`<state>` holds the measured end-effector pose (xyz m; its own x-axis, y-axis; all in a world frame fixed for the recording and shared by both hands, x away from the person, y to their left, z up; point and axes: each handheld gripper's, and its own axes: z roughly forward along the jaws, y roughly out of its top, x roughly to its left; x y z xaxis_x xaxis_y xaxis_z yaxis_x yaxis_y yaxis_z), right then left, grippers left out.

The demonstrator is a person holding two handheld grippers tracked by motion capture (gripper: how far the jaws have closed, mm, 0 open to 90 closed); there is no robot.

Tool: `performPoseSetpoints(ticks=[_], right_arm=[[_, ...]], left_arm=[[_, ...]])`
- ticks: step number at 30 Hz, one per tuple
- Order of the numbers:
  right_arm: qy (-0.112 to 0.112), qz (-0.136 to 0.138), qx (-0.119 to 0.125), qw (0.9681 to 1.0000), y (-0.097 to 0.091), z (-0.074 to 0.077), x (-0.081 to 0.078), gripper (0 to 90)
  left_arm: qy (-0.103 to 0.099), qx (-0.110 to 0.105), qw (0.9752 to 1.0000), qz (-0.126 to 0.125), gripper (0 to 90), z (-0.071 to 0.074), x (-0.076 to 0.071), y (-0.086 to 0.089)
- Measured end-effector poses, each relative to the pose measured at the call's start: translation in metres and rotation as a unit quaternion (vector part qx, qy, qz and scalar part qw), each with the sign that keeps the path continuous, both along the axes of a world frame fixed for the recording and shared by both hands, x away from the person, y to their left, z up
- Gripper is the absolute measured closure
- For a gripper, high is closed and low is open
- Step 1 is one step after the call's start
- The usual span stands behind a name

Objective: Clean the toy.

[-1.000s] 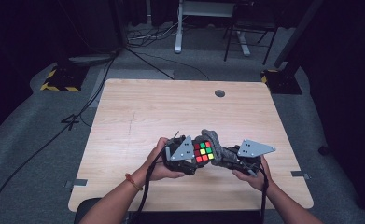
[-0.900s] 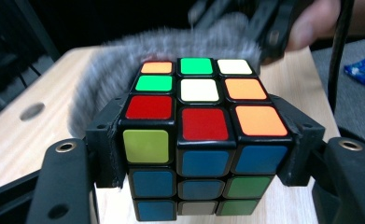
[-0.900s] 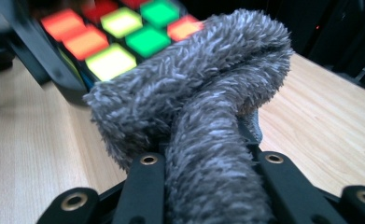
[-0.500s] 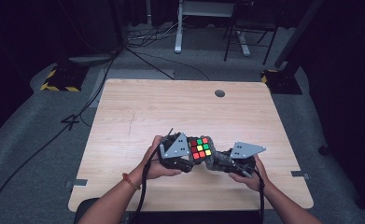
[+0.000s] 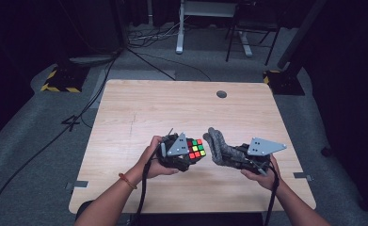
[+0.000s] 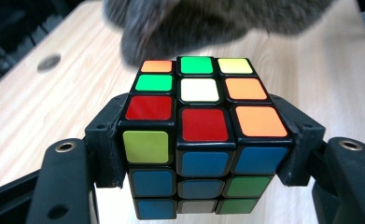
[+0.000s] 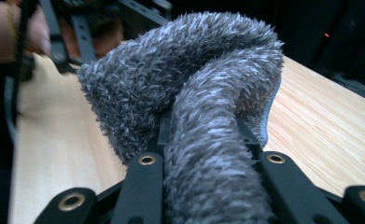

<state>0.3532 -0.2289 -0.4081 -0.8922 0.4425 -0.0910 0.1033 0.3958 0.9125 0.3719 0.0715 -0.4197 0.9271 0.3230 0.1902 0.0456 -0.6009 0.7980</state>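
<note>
Cube (image 6: 196,135) pinched steady in left gripper (image 5: 177,153) near table (image 5: 172,108) edge; right gripper (image 5: 240,157) clamps grey cloth (image 5: 219,146), apart, for wiping.

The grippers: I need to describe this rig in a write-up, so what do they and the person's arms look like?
Each gripper, left and right, is black with two jaws, brass-ringed holes in the jaw arms, a grey three-cornered plate on top and a black cable trailing back. The forearms are bare of sleeves; a red band circles the left wrist.

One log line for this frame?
left tongs: shut on multicoloured puzzle cube | right tongs: shut on grey fluffy cloth | cube, cloth: apart
</note>
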Motion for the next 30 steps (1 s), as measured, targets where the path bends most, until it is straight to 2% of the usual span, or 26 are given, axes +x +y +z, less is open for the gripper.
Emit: performPoseSetpoints(ticks=[2,4,5,6,7,8,9,10,13,18,23,26,30], right_arm=[[0.013,-0.013,-0.016,0.9997,-0.004,-0.004,0.008,71.9],[0.011,-0.030,-0.045,0.9985,-0.006,-0.010,0.015,71.7],[0.021,-0.033,-0.051,0.9979,-0.009,-0.014,0.018,71.5],[0.026,-0.036,-0.067,0.9968,-0.011,-0.017,0.020,71.3],[0.021,-0.041,-0.090,0.9949,-0.012,-0.021,0.021,71.1],[0.022,-0.048,-0.110,0.9926,-0.015,-0.025,0.022,71.0],[0.028,-0.052,-0.120,0.9911,-0.018,-0.029,0.024,70.7],[0.031,-0.054,-0.122,0.9905,-0.020,-0.032,0.025,70.5],[0.047,-0.061,-0.120,0.9898,-0.026,-0.040,0.028,69.1],[0.068,-0.050,-0.130,0.9879,-0.029,-0.056,0.029,66.8],[0.083,-0.046,-0.129,0.9871,-0.033,-0.064,0.028,63.2],[0.098,-0.036,-0.135,0.9854,-0.034,-0.070,0.027,60.9],[0.103,-0.032,-0.136,0.9849,-0.034,-0.073,0.026,59.3]], left_arm=[[0.012,0.008,0.9998,0.013,33.1,-0.005,0.004,0.006],[0.018,0.012,0.9995,0.022,33.1,-0.008,0.007,0.011],[0.023,0.009,0.9994,0.026,33.1,-0.010,0.008,0.014],[0.029,0.007,0.9992,0.028,33.1,-0.013,0.009,0.017],[0.034,0.004,0.9990,0.028,33.1,-0.016,0.010,0.019],[0.035,0.010,0.9988,0.032,33.1,-0.021,0.011,0.020],[0.038,0.010,0.9987,0.033,33.1,-0.024,0.011,0.021],[0.048,0.007,0.9983,0.033,33.1,-0.027,0.013,0.021],[0.053,0.018,0.9979,0.032,33.1,-0.034,0.013,0.021],[0.071,0.017,0.9970,0.027,33.0,-0.039,0.014,0.027],[0.096,0.017,0.9950,0.019,32.9,-0.048,0.011,0.033],[0.100,0.028,0.9944,0.020,32.8,-0.053,0.009,0.035],[0.115,0.020,0.9930,0.019,32.7,-0.057,0.008,0.043]])
